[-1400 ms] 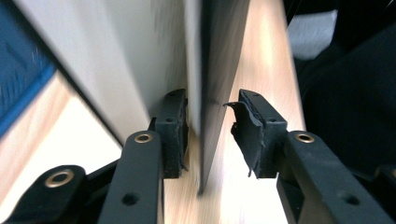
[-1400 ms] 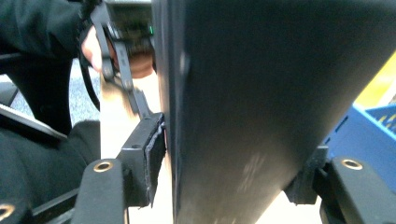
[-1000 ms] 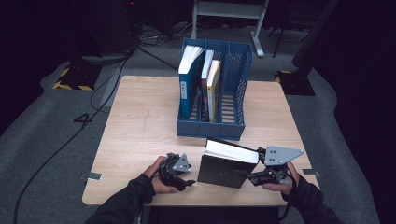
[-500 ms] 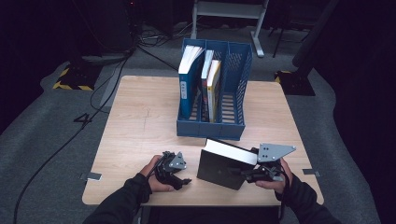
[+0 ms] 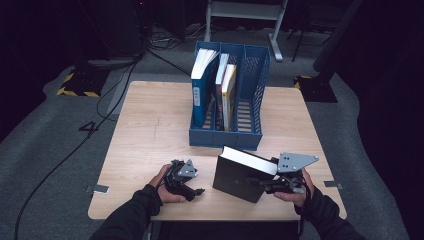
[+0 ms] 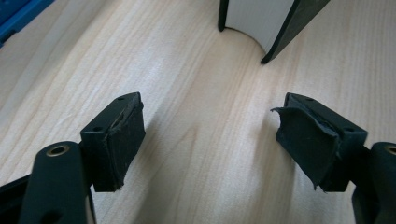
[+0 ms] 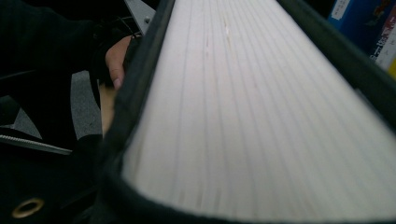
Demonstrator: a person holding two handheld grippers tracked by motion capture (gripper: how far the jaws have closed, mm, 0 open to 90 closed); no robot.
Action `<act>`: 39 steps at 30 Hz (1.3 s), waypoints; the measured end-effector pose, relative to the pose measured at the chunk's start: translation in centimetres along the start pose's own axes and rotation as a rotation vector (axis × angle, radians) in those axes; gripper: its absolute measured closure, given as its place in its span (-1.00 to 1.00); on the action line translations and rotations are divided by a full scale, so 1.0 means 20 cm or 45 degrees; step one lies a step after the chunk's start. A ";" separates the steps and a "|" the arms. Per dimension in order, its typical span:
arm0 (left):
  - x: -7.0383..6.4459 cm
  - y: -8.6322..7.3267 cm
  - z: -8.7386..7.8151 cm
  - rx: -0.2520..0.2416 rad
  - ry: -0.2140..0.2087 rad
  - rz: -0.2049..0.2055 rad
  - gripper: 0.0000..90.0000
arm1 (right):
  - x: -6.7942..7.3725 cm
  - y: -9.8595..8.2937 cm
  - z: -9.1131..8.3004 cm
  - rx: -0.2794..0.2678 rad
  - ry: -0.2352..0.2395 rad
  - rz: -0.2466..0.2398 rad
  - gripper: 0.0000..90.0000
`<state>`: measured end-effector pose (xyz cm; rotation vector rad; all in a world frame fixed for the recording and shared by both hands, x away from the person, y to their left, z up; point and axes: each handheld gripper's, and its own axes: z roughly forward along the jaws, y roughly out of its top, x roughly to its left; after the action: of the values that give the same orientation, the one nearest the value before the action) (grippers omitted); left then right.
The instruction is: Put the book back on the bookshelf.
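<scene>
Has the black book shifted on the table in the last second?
Yes. The black book, clamped by the right gripper, has slid slightly left along the table's near edge, judged against the blue file holder.

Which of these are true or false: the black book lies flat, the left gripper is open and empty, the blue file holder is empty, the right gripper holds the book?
1. The black book lies flat on the table. False: it stands on edge, tilted.
2. The left gripper is open and empty. True.
3. The blue file holder is empty. False: several books stand in its left slots.
4. The right gripper holds the black book. True: it grips the book's right edge.
</scene>
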<state>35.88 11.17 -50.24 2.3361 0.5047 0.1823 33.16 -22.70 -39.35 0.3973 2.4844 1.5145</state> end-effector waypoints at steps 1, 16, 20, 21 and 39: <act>0.00 0.00 0.00 -0.004 0.005 -0.016 -0.54 | 0.00 0.00 -0.01 0.002 -0.005 0.003 0.12; 0.02 -0.01 0.01 -0.008 0.074 -0.084 -0.65 | -0.03 -0.08 -0.15 0.001 -0.127 0.044 0.12; 0.03 0.00 0.01 -0.005 0.075 -0.082 -0.65 | -0.04 -0.10 -0.19 0.005 -0.149 0.056 0.13; 0.03 0.00 0.01 -0.005 0.076 -0.082 -0.65 | -0.04 -0.10 -0.20 0.005 -0.151 0.058 0.13; 0.03 0.00 0.01 -0.006 0.085 -0.095 -0.65 | 0.00 -0.09 -0.26 0.042 -0.223 0.018 0.17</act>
<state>36.39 11.35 -50.39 2.3086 0.6231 0.2269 31.36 -27.84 -38.48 0.5298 2.3779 1.3818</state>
